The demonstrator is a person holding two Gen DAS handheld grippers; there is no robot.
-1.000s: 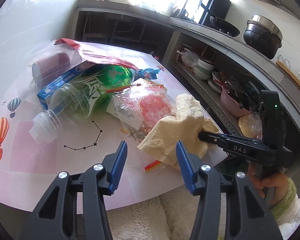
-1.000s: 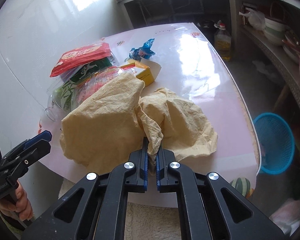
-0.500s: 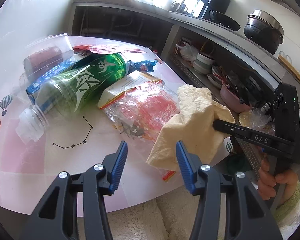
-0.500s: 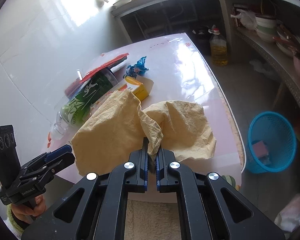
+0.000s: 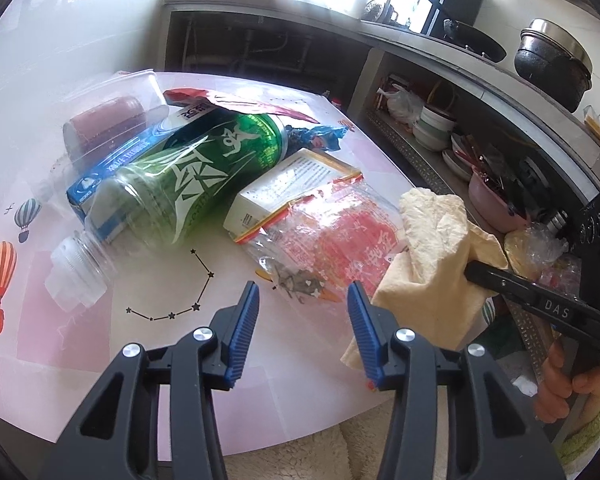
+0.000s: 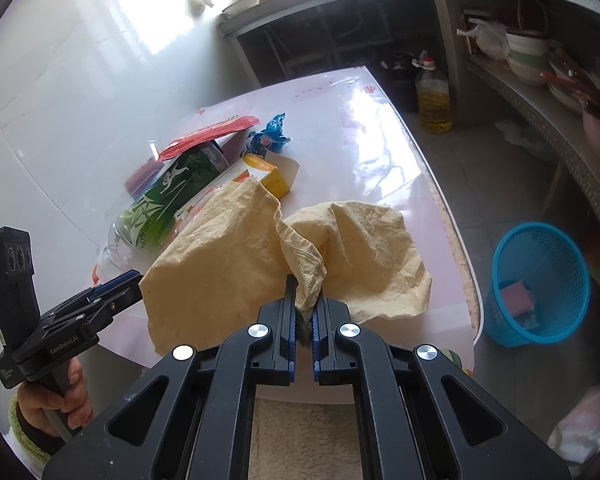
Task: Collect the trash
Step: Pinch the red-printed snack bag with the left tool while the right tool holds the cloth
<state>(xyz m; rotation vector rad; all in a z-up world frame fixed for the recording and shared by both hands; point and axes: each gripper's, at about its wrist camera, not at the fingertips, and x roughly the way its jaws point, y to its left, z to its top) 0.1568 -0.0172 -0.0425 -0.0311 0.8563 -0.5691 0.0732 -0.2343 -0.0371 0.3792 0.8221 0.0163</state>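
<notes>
Taking the green bottle (image 5: 204, 176) lying on its side on the pink worktop (image 5: 148, 344) as the mark: the left claw (image 5: 303, 304) tilts down toward the worktop's near edge, in front of the bottle, its blue pads apart and just narrowing with nothing between them (the clear red-printed bag (image 5: 340, 240) lies just beyond the tips). The hand (image 6: 56, 396) grips its handle from below. To the bottle's right, the right claw (image 6: 305, 312) also slopes downward, clamped tight on a gathered fold of the yellow paper bag (image 6: 236, 252), which drapes off the worktop edge. Farther right, on the floor, stands a blue basket (image 6: 540, 280).
</notes>
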